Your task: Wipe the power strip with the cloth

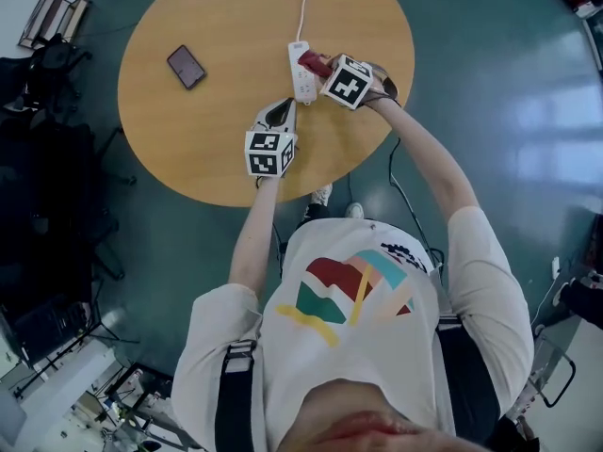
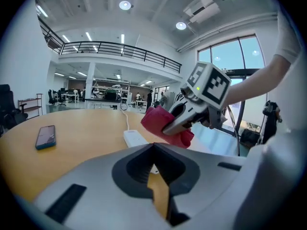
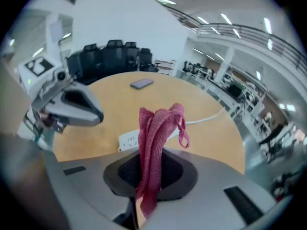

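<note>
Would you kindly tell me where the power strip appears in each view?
Head view: power strip, upper centre, on the table.
Left gripper view: power strip, centre, lower left of the cloth.
Right gripper view: power strip, centre, behind the cloth.
Shared landmark: the phone.

Bright ceiling lights (image 2: 125, 5) and window (image 2: 240, 56) daylight; fisheye edges bend and blur.

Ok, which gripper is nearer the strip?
Right. The right gripper holds the cloth over the strip; the left gripper sits just short of its near end.
</note>
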The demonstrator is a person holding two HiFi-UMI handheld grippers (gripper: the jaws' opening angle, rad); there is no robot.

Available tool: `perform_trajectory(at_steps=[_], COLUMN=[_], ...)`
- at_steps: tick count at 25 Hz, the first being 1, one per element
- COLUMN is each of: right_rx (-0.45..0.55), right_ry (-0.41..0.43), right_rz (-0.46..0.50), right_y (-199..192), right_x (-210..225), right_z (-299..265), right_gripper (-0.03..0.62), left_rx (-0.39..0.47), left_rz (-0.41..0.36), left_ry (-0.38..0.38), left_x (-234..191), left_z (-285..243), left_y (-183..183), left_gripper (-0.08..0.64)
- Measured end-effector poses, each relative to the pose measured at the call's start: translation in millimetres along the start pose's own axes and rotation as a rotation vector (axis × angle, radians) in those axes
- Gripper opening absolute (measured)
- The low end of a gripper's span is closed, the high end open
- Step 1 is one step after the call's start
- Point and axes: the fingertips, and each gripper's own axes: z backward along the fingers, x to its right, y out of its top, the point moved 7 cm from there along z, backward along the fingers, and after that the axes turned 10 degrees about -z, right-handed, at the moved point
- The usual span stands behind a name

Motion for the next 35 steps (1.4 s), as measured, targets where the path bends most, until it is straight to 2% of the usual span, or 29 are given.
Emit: perform_trajectory(at_steps=[3,5,9,14,17,27,35], right_rx=[0.006,0.008,0.0,0.042,0.05,0.038,0.052], right_ry=[0.046,0.07,0.112,0.167,0.18,0.139,0.176], right_rz=[-0.311,-0.449,-0.633,-0.855,-0.907,-0.952,-0.951], right_y=[-2,1,13,26,30,30,25], right_x=[36,53,82,109,114,122,105], right_z=[-3,-10,-40,-67,-78,-95,-88], right_gripper=[0.04,0.039,0.04,0.04,0.039,0.04,0.039], left_rx=[-0.016,-0.032,-0.079,-0.135,-0.117,-0.095,-0.095], left_rz=[-0.05,-0.072,-0.07,-0.061,-0.075,-0.088,-0.082], left_ry=[-0.042,-0.054,-0.063,-0.118,-0.141,-0.17,-0.177], left_x=[-6,-13,-32,-44,-47,-48,-50], left_z=[-26,-43,-71,-87,-88,-87,-89], left_y=[6,5,0,-15,-19,-17,-18], left_gripper=[0.044,0.043,0.043,0.043,0.043,0.043,0.043])
